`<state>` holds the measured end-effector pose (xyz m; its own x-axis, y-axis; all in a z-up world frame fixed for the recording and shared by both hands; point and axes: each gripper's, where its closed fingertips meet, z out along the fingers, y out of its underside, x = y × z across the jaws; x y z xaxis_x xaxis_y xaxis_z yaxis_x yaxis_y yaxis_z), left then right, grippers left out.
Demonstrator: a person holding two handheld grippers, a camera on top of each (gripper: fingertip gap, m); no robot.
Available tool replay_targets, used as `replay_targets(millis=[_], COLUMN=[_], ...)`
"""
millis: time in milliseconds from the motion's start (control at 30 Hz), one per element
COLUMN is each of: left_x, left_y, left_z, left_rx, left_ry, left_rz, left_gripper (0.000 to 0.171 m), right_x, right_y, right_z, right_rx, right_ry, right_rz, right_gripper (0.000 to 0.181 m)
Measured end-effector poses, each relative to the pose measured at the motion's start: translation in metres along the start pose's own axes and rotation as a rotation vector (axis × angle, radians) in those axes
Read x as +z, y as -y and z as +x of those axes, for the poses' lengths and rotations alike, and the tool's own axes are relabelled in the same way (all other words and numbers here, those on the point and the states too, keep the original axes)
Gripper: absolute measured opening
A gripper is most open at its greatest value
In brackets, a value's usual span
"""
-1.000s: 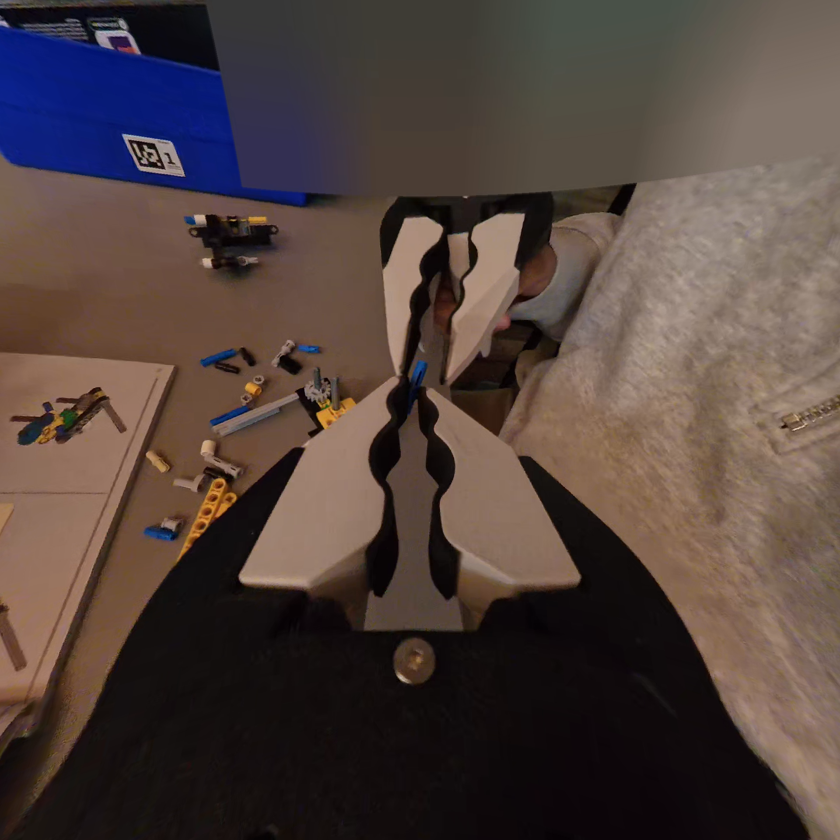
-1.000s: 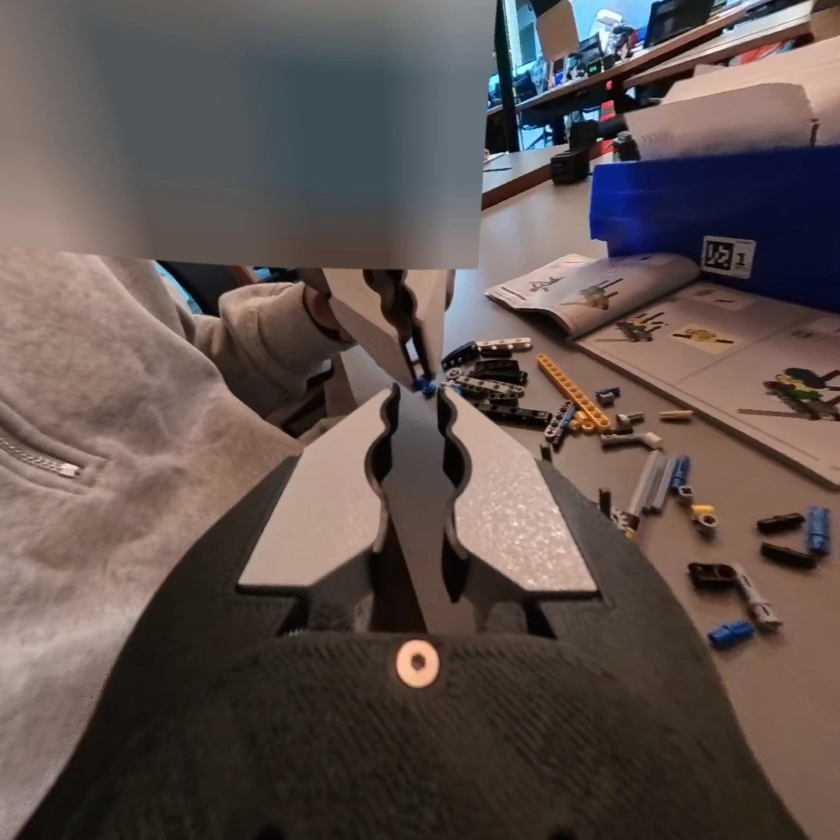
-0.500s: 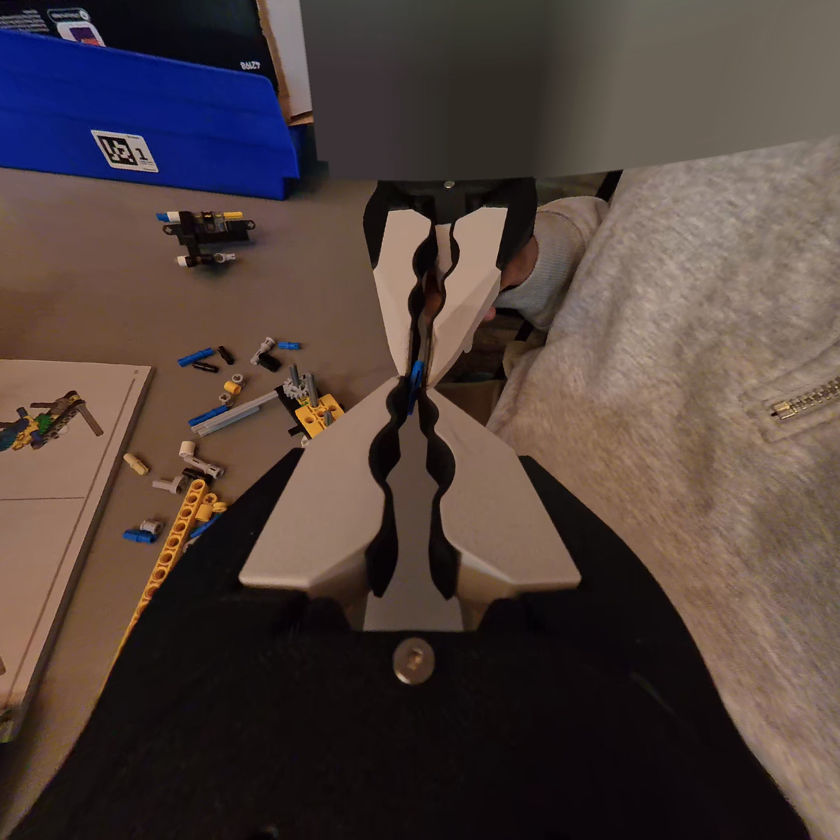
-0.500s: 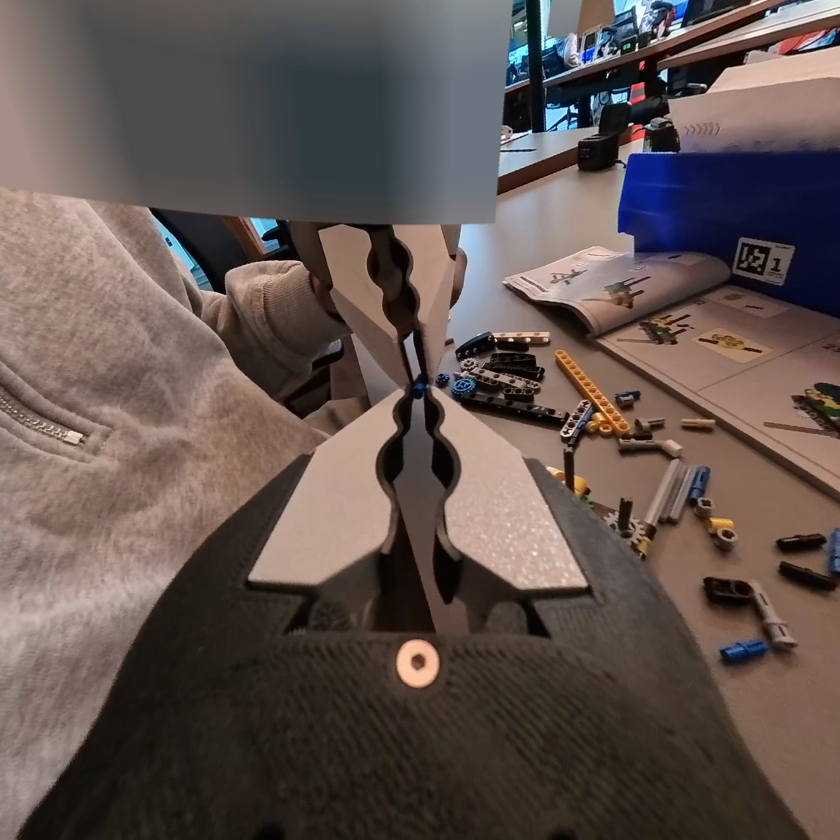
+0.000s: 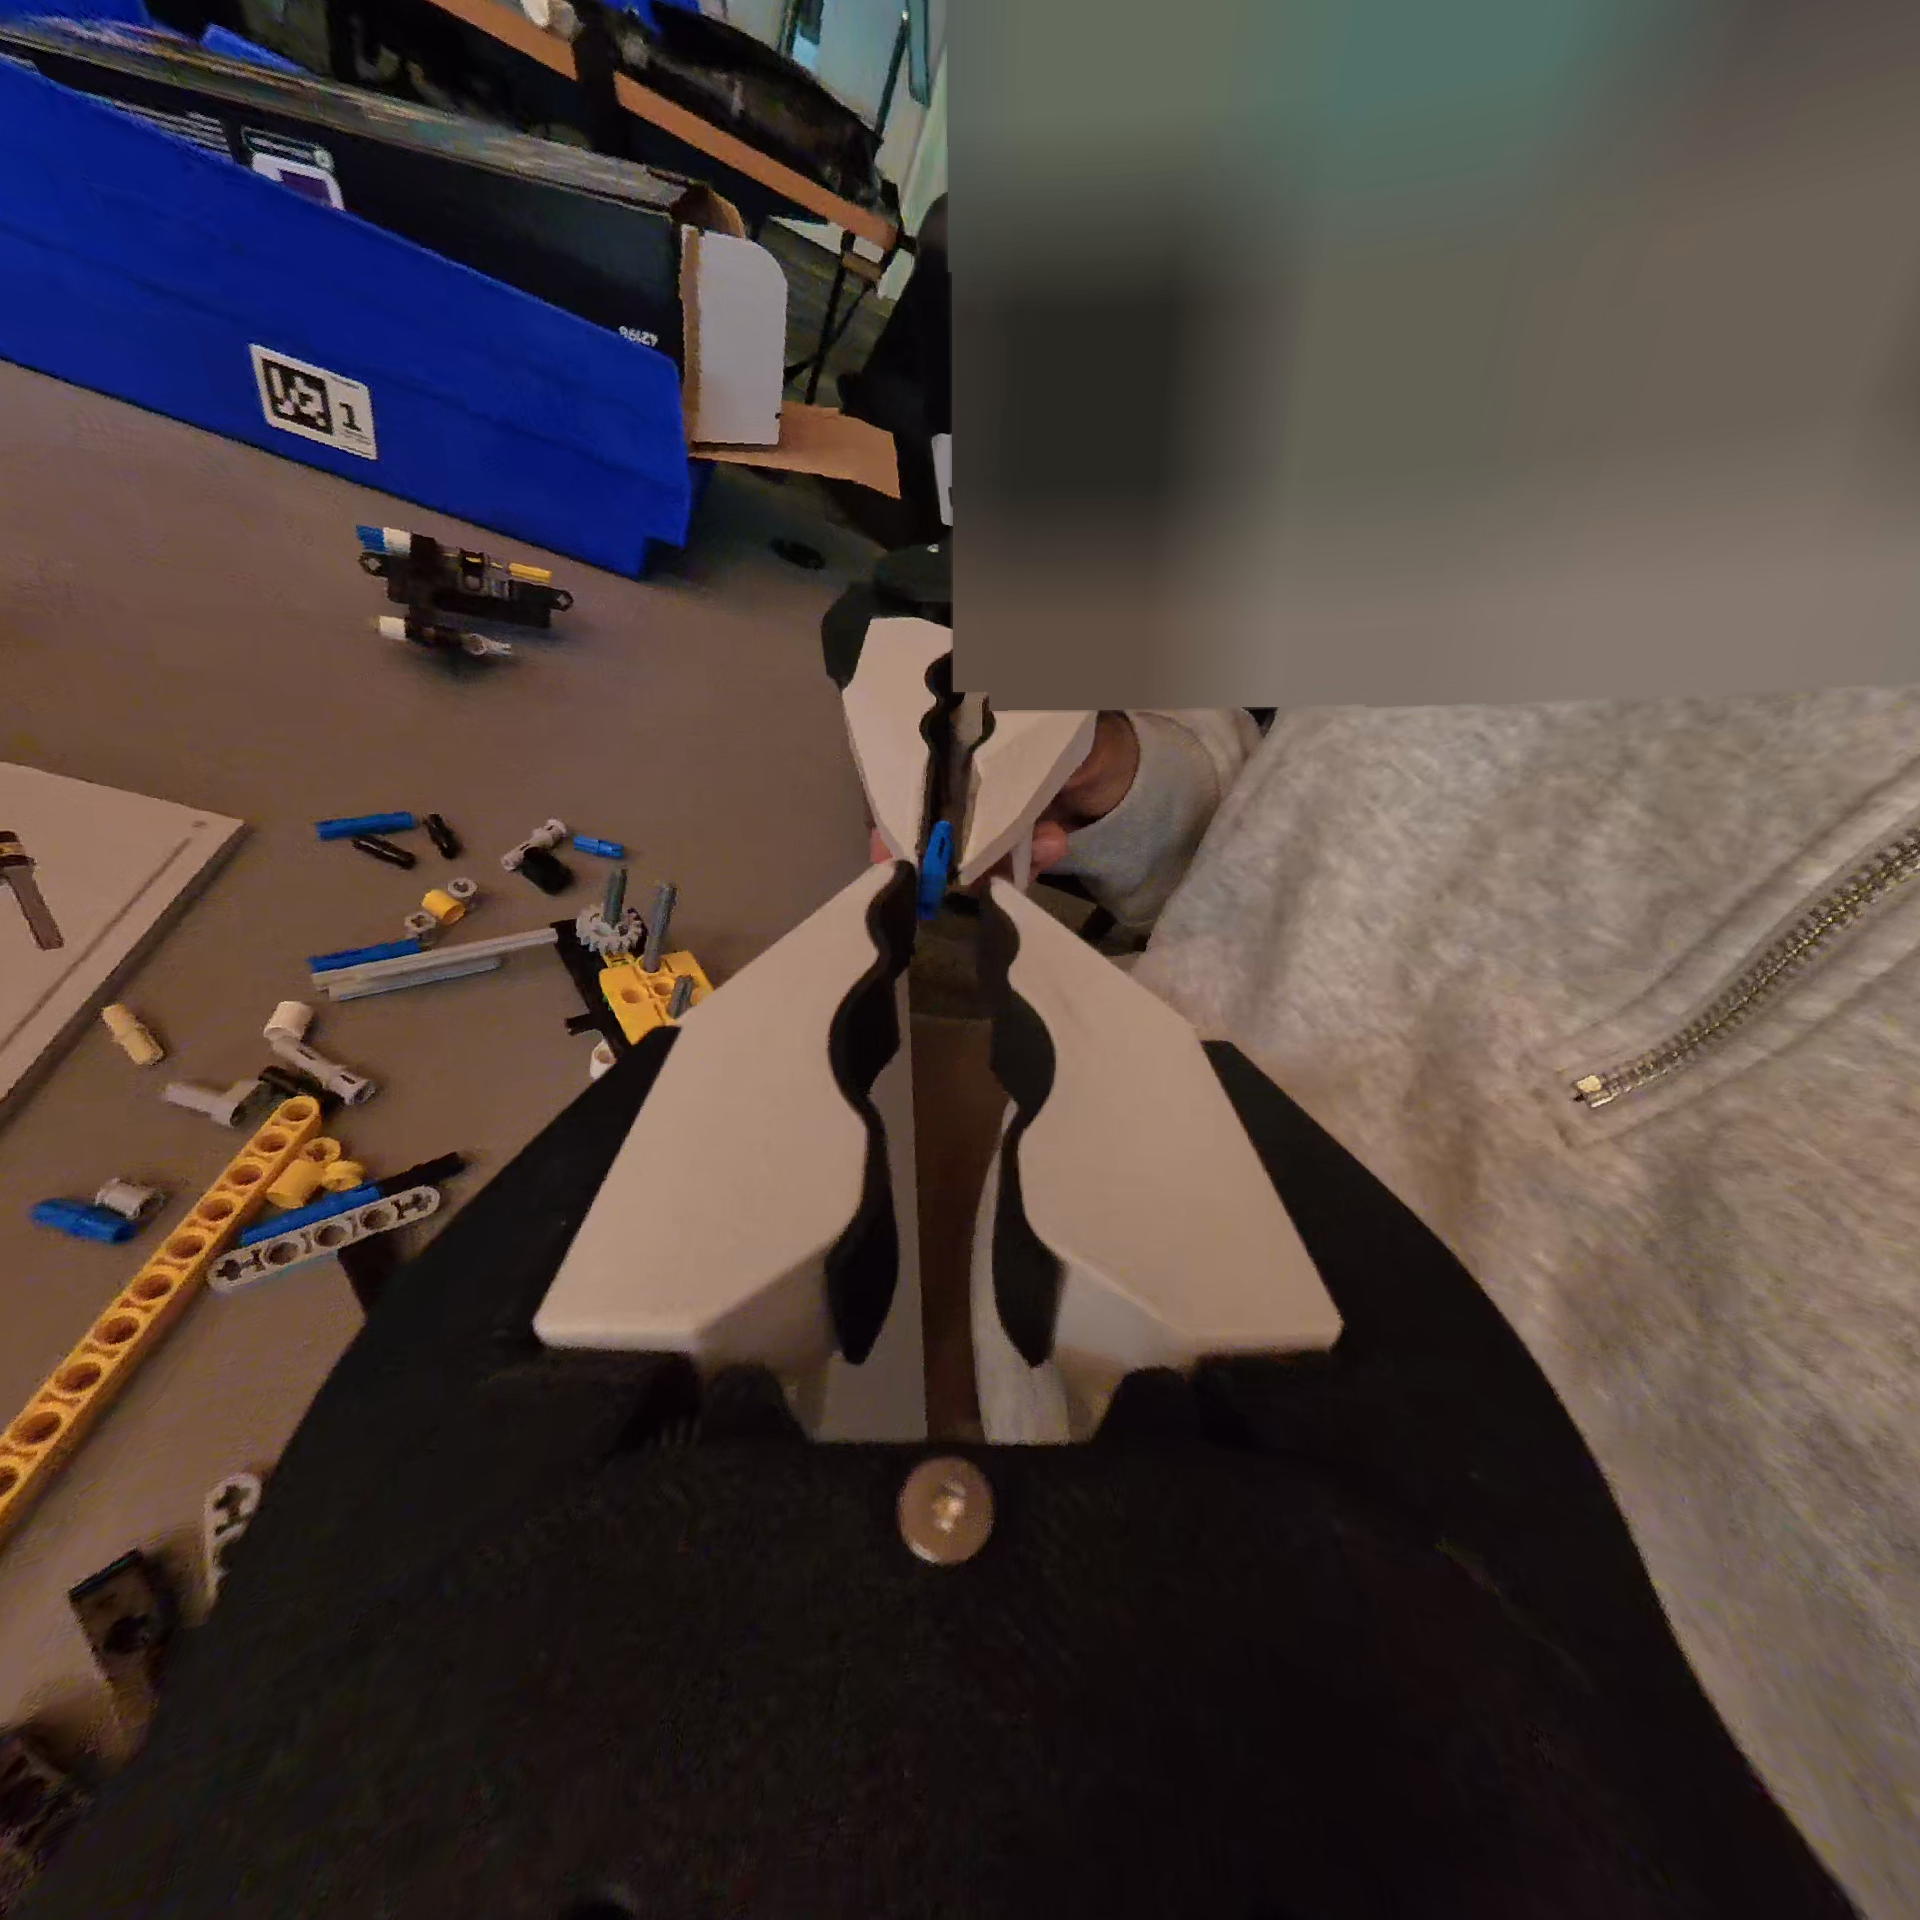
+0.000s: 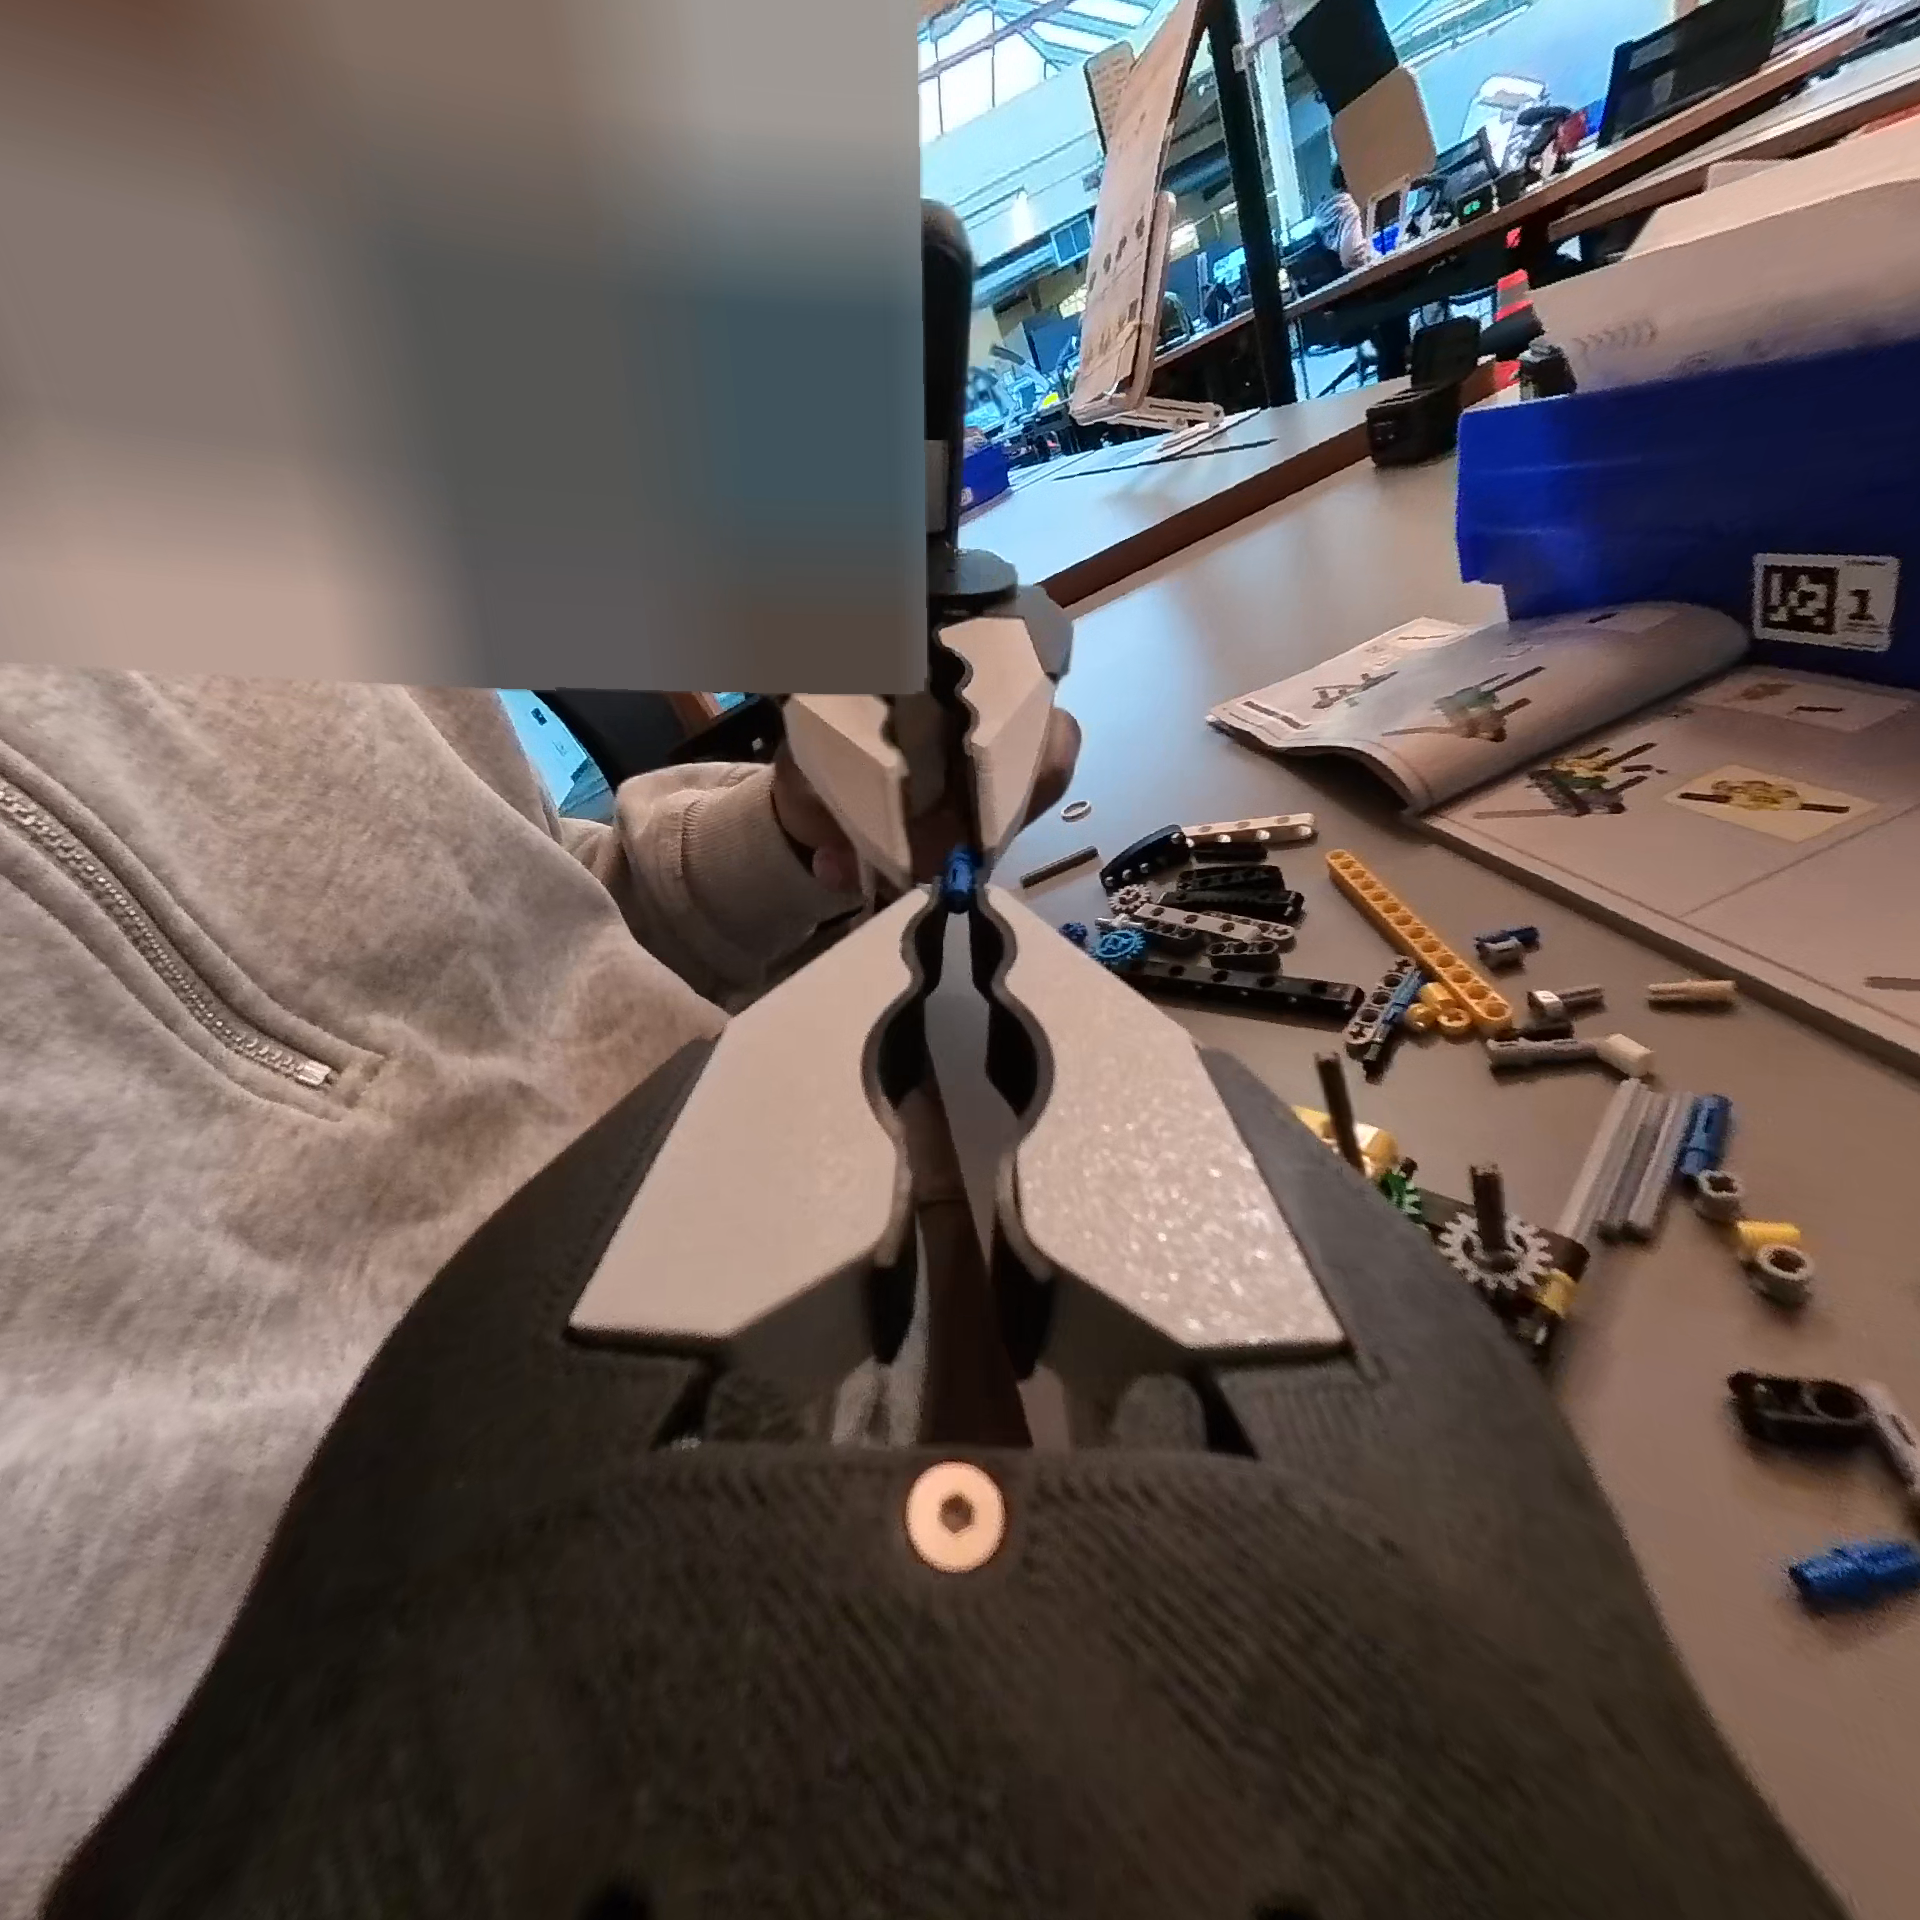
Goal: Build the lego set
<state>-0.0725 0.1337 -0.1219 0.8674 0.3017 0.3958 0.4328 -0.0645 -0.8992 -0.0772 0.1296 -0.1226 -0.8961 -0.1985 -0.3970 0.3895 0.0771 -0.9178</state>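
A grey-brown table (image 5: 187, 644) carries everything. Take the long yellow beam (image 6: 1418, 940) as landmark: just left of it lie black and grey beams (image 6: 1226, 925) with a blue gear (image 6: 1120, 942). Right of it — small grey, white and tan connectors (image 6: 1569, 1049). Nearer than it lie grey axles (image 6: 1631, 1153) beside a blue pin, and a yellow-and-black gear assembly (image 6: 1496, 1247). Beyond it an open instruction booklet (image 6: 1621, 748) lies flat, and past that a blue bin (image 6: 1683, 499). Far beyond the beam in the left wrist view — a small black sub-assembly (image 5: 457, 597) stands alone near the bin.
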Motion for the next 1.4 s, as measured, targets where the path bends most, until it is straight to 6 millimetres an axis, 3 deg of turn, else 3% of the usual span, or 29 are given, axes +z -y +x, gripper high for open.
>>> replay_targets(millis=[267,433,833,967,1033,1100,1233,1400], left_x=[-0.002,-0.003,-0.002,0.002,0.009,0.02,0.032,0.034], left_y=[-0.002,-0.007,-0.011,-0.006,-0.008,-0.021,-0.043,-0.044], left_z=[0.002,0.002,0.0,-0.01,-0.016,-0.027,-0.053,-0.071], left_rx=[-0.022,-0.028,-0.036,-0.064,-0.12,-0.15,-0.115,-0.063], left_ry=[-0.028,-0.04,-0.039,0.011,0.045,0.136,0.386,0.548], left_rz=[0.002,-0.02,-0.037,0.006,0.02,-0.019,-0.066,-0.088], left_gripper=[0.003,0.004,0.003,0.013,0.026,0.034,0.035,0.037], right_x=[0.003,0.001,0.002,-0.002,-0.009,-0.02,-0.054,-0.051], right_y=[-0.001,0.002,-0.01,-0.007,-0.005,-0.01,-0.04,-0.049], right_z=[-0.004,-0.002,-0.003,0.003,0.011,0.027,0.063,0.065], right_rx=[-0.012,-0.053,-0.13,-0.118,-0.087,-0.054,-0.023,-0.144], right_ry=[0.022,-0.003,-0.028,-0.073,-0.134,-0.259,-0.595,-0.661], right_rz=[0.0,0.016,-0.083,-0.076,-0.044,-0.027,-0.129,-0.225], right_gripper=[0.002,0.012,0.003,0.003,0.003,0.003,0.002,0.003])
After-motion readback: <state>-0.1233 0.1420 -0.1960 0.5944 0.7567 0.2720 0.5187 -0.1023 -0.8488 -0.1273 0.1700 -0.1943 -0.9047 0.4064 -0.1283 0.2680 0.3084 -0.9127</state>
